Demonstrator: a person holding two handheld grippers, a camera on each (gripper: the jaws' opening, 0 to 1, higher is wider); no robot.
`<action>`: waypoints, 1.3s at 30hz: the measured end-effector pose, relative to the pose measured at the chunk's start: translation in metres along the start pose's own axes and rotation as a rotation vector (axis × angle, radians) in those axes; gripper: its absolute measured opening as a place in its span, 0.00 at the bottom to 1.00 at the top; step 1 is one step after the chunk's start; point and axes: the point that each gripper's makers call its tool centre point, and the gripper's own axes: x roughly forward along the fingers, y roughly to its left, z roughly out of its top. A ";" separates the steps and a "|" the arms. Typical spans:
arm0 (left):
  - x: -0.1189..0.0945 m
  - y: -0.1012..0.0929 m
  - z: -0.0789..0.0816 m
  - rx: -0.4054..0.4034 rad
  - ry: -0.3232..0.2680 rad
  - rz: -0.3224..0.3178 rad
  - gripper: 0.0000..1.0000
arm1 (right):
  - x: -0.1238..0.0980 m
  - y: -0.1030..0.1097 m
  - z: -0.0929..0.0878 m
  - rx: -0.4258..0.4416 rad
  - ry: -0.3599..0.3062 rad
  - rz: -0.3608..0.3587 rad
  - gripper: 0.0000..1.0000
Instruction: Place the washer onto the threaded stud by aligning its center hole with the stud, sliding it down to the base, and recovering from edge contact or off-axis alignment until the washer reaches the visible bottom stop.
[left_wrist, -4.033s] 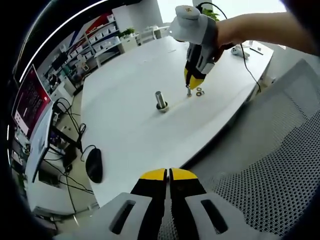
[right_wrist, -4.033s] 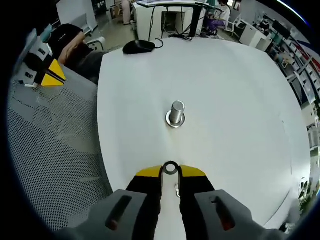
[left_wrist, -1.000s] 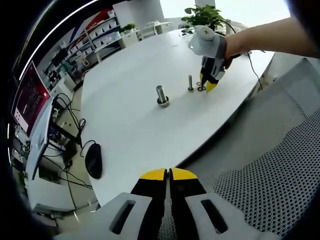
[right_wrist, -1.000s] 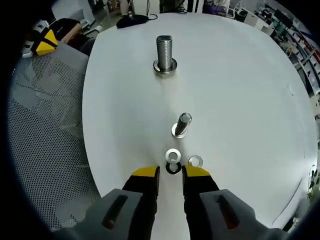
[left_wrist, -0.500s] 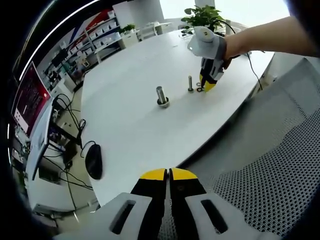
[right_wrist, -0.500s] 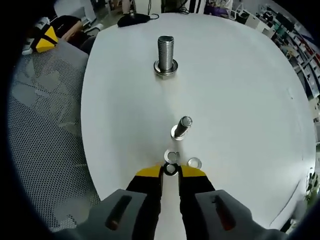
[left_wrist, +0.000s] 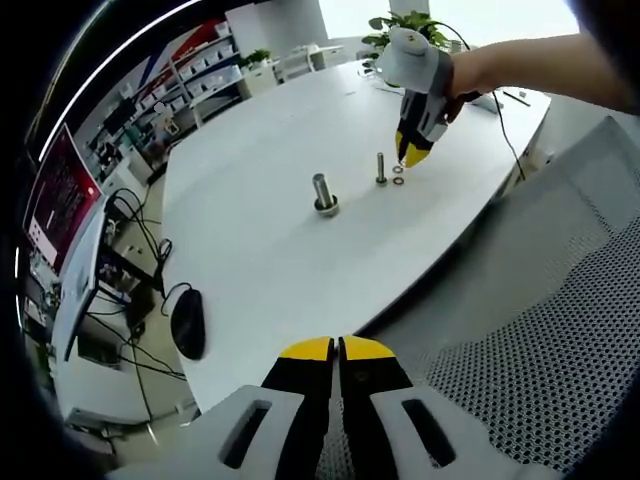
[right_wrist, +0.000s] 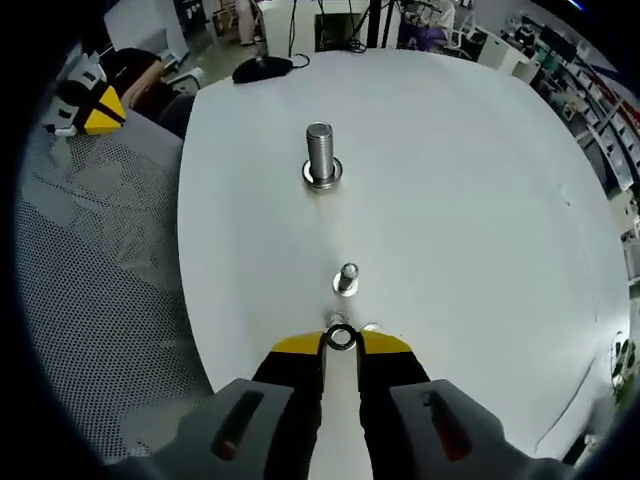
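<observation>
My right gripper is shut on a small dark washer, held edge-up above the white table. Just beyond it a thin threaded stud stands upright. Farther off is a thick threaded stud with a washer at its base. Two silver washers lie on the table, half hidden behind the fingertips. In the left gripper view, the right gripper hangs above and right of the thin stud, and the thick stud is to the left. My left gripper is shut and holds nothing, off the table's near edge.
A mesh chair lies beside the table edge, seen too in the right gripper view as mesh chair. A black mouse and cables sit near the table's end. A person's hand carries the right gripper. Shelves and desks stand around.
My right gripper shut on the dark washer and lifted it off the table, away from the two silver washers. The left gripper has stayed still.
</observation>
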 end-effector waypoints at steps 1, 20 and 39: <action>0.000 0.000 0.000 0.000 0.000 0.000 0.00 | -0.002 0.002 0.003 -0.004 -0.006 -0.001 0.14; 0.000 0.001 0.000 -0.004 0.001 0.003 0.00 | -0.013 0.004 0.036 -0.073 -0.047 -0.033 0.14; 0.001 0.000 -0.001 -0.004 0.006 0.001 0.00 | 0.012 -0.003 0.033 -0.111 0.023 -0.012 0.14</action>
